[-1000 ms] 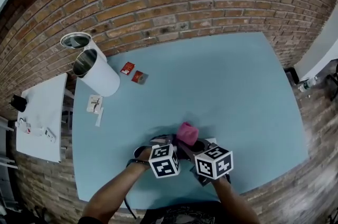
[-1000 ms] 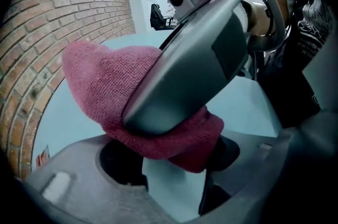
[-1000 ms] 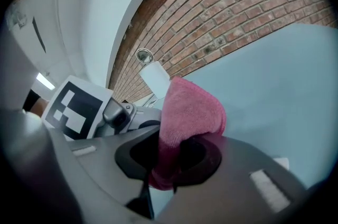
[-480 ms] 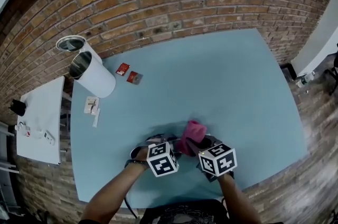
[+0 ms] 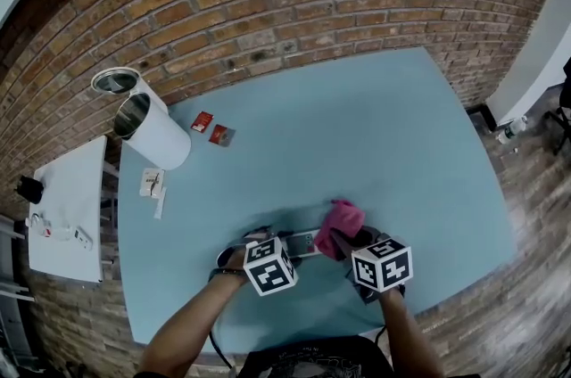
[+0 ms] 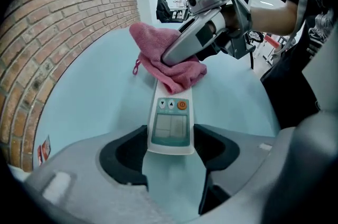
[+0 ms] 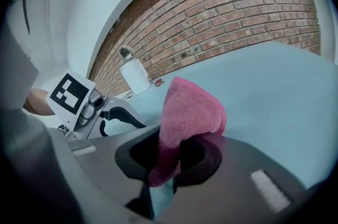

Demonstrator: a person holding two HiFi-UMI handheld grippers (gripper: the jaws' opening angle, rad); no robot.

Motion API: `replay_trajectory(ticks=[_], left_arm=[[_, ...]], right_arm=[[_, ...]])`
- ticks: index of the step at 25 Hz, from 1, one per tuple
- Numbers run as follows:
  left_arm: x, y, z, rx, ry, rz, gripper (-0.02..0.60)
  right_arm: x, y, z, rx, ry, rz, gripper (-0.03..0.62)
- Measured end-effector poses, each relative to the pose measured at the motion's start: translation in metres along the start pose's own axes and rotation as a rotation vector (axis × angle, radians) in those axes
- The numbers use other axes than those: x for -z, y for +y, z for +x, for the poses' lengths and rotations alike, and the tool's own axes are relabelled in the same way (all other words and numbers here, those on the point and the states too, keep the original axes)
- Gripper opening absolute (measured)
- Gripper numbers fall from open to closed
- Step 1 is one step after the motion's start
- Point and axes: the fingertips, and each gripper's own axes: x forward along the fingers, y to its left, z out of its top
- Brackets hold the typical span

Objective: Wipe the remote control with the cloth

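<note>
The remote control (image 6: 170,112) lies flat on the pale blue worktop (image 5: 375,135), close to the front edge and about midway along it. The left gripper (image 5: 278,244) points steeply down over the remote's display end. Its jaws stand wide and press on the two long sides of that end, holding it. The other end of the remote is covered by the pink cloth (image 7: 190,106), which rests bunched on top of it. The right gripper (image 7: 169,159) holds the cloth from the right, its jaws closed on a fold so that the rest billows out beyond them. Near the back left corner of the worktop stands a white bin (image 5: 161,140), with two small red packets (image 5: 202,121) just beside it.
</note>
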Motion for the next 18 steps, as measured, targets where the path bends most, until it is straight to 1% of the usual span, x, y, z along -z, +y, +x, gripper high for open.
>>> replay_trajectory(ticks=[9,18], left_arm=[[0.004,-0.001,0.001,0.021,0.054,0.005,0.269],[0.005,-0.001,0.002,0.029,0.070,-0.004,0.270]], right_arm=[[-0.002,-0.035,-0.020,0.061,-0.031,0.045,0.066],[-0.009,-0.063,-0.035,0.105,-0.069,0.070,0.066]])
